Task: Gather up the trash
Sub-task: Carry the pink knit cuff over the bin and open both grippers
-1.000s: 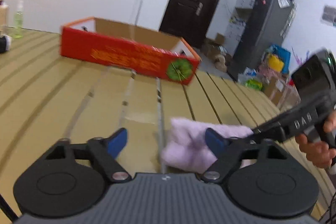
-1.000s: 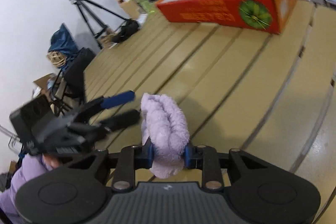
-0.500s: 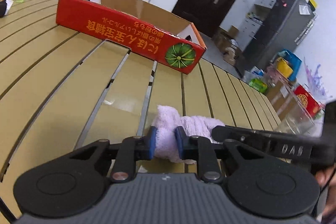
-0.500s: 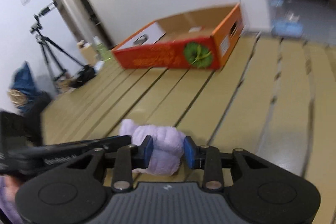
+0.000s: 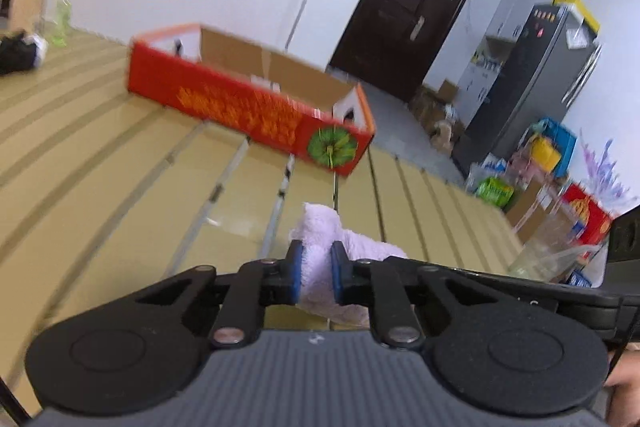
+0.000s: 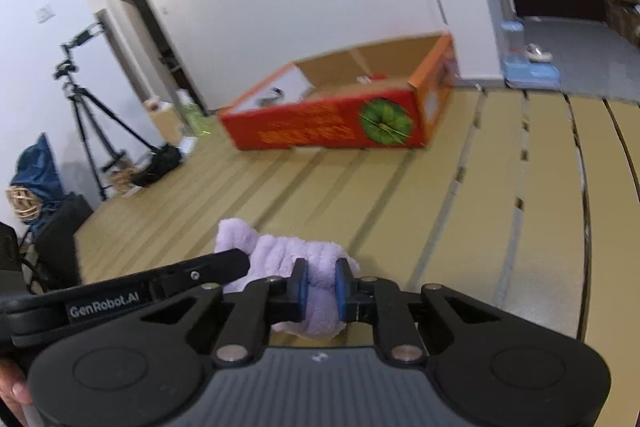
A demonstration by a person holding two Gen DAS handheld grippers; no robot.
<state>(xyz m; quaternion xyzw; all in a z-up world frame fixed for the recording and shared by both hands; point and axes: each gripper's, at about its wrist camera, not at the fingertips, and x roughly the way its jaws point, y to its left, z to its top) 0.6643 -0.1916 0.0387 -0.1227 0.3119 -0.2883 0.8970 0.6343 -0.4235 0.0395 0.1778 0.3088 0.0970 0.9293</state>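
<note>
While both grippers close in on the same bundle, the tan slatted surface [image 6: 400,207] fills most of each view, its boards running away towards the far wall. On it, well beyond the grippers, sits the red cardboard box [image 6: 332,125], open on top, with a green round emblem near its corner and a band of yellow-orange lettering along the side, too blurred to read. Nearer in, the lilac fluffy cloth [image 6: 288,255] is pinched from two ends, held just above the boards. The left gripper [image 5: 316,273] has just been closing and its blue pads [image 5: 296,273] squeeze one end of the cloth. The right gripper [image 6: 321,287] has also just tightened, pads pressed into the other end. Smallest of all, in the right wrist view, white lettering on the left gripper's finger reads "GenRobot.AI" [image 6: 105,305].
</note>
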